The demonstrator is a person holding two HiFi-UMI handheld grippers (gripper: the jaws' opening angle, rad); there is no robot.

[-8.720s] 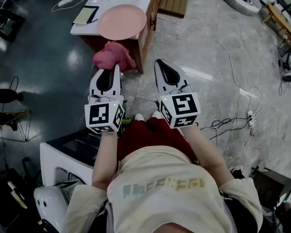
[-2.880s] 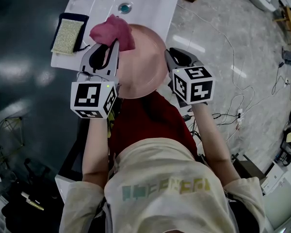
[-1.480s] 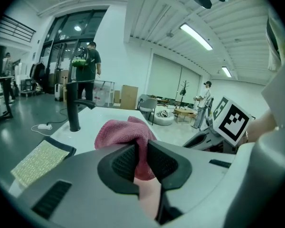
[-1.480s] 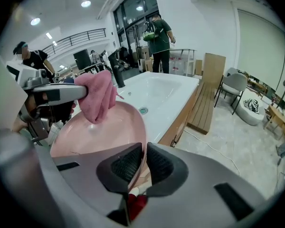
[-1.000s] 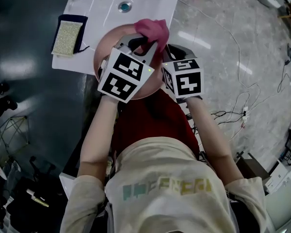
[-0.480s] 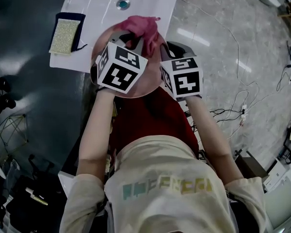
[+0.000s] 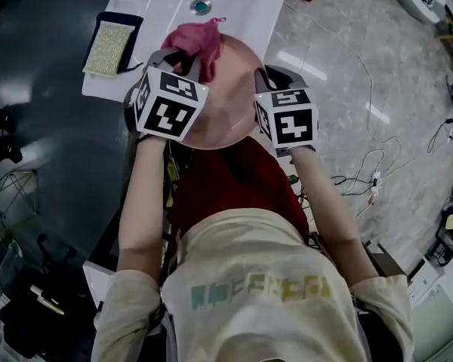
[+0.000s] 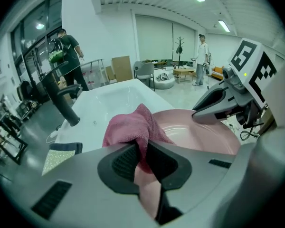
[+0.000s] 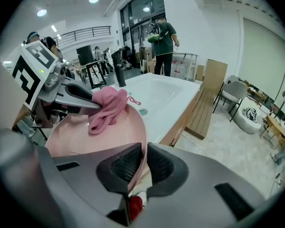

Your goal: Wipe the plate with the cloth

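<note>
The left claw (image 8: 142, 158) was clenched on a fold of the pink cloth (image 8: 133, 127). The rest of the cloth bunched up just beyond the jaws and lay against the pink plate (image 8: 199, 132). The right claw (image 9: 143, 163) was clamped on the plate's rim, which ran edge-on between its dark pads. From the head view the two claws flanked the plate (image 7: 226, 89), left claw (image 7: 174, 60) and right claw (image 7: 275, 78), with the cloth (image 7: 196, 40) heaped at its far left rim. The plate sat over the near edge of a white surface (image 7: 241, 6); whether it touched the surface could not be told. A yellow-green scouring sponge (image 7: 106, 44) lay on the surface's left corner, well apart from the plate. Just past the cloth was a round drain (image 7: 201, 6), and farther back stood a black faucet (image 8: 61, 99). Beyond the surface, a person in a dark green top (image 9: 164, 44) stood near the glass wall.
</note>
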